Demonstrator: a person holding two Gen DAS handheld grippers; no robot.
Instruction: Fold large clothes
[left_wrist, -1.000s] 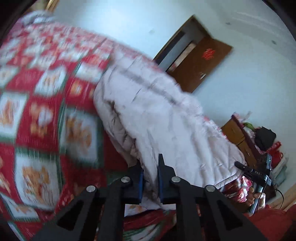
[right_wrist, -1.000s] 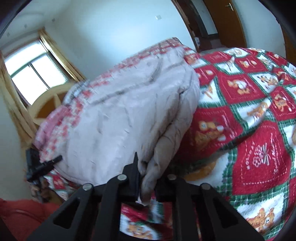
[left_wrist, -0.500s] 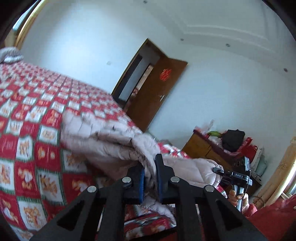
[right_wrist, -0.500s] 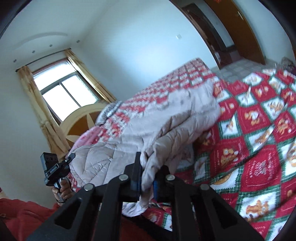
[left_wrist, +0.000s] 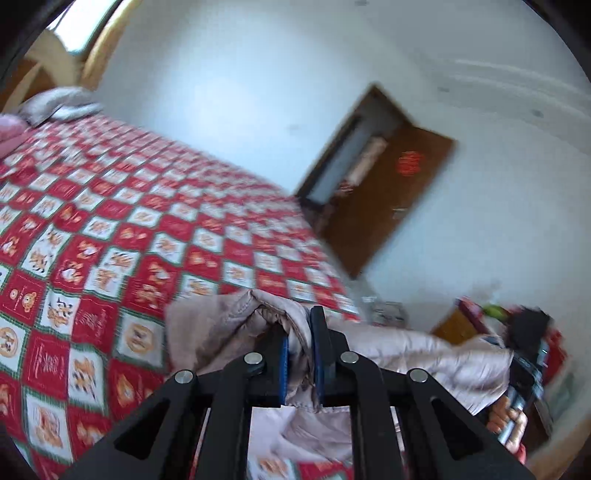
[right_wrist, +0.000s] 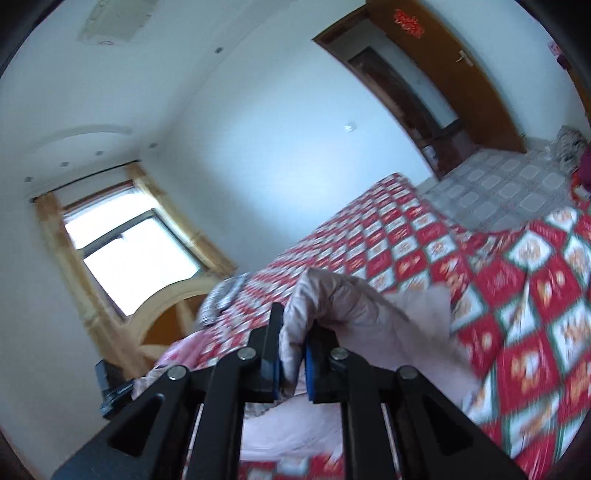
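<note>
Between both tools (left_wrist: 299, 354) (right_wrist: 291, 354), coat (left_wrist: 424, 354) stretched crosswise.

Left gripper (left_wrist: 300, 334): black angular linkage arms with silver round screw heads, blue pads (left_wrist: 283, 363) lining its fingers. Right gripper (right_wrist: 292, 343) is built alike, black with blue pads (right_wrist: 309, 371). A bare-skinned hand (left_wrist: 508, 428), red sleeve edge below it

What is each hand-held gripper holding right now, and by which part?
Both hold the beige padded coat: the left hand-held gripper and the right hand-held gripper each pinch a bunched fold near its edge. Which part of the garment cannot be told.
</note>
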